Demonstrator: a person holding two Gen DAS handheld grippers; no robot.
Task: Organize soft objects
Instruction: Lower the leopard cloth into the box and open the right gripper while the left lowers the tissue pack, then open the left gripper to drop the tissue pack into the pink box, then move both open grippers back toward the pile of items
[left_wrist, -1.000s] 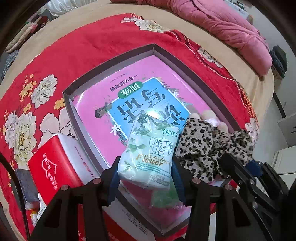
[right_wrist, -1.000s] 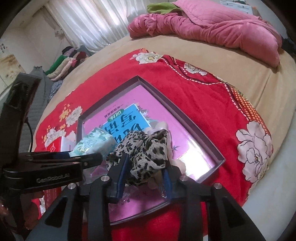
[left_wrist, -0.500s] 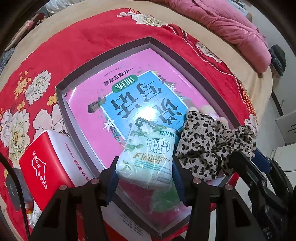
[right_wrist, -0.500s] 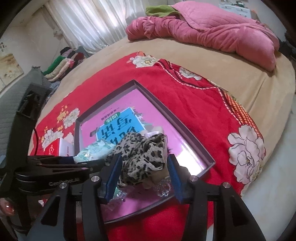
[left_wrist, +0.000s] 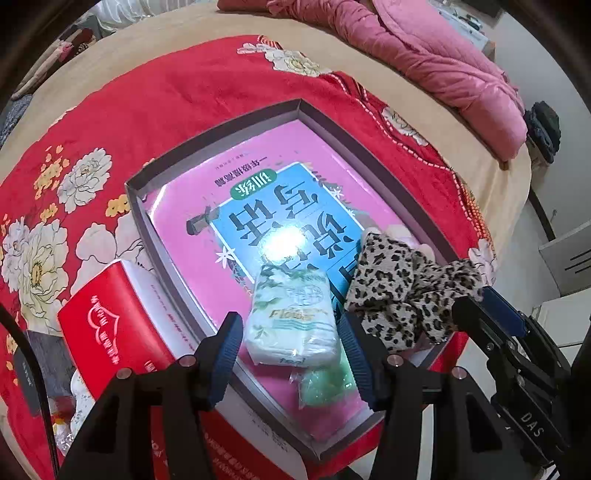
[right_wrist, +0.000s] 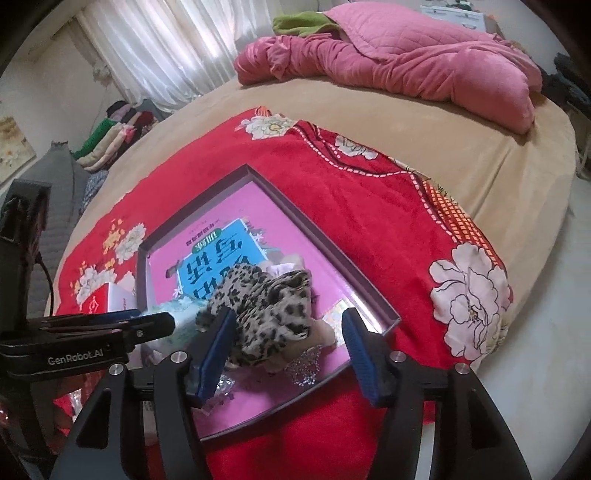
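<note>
Leopard-print cloth (left_wrist: 402, 291), pale green leaf-printed tissue pack (left_wrist: 291, 317), pink-and-blue book (left_wrist: 280, 221), red peony-patterned blanket (left_wrist: 155, 96), rose-pink quilt (right_wrist: 406, 59).

Bright window backlight, glare on glossy book (left_wrist: 284, 236), fisheye-warped dark edges

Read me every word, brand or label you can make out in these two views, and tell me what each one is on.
"GenRobot_AI": side of the left gripper, seen from the right wrist.
"DAS": body of the right gripper, cut off at the frame edge.
"Flo…": tissue pack, the rest blurred.
Large upside-down Chinese characters: blue panel of the book cover in the box; I cannot read them reliably.
White logo: red tissue box, unreadable.
</note>
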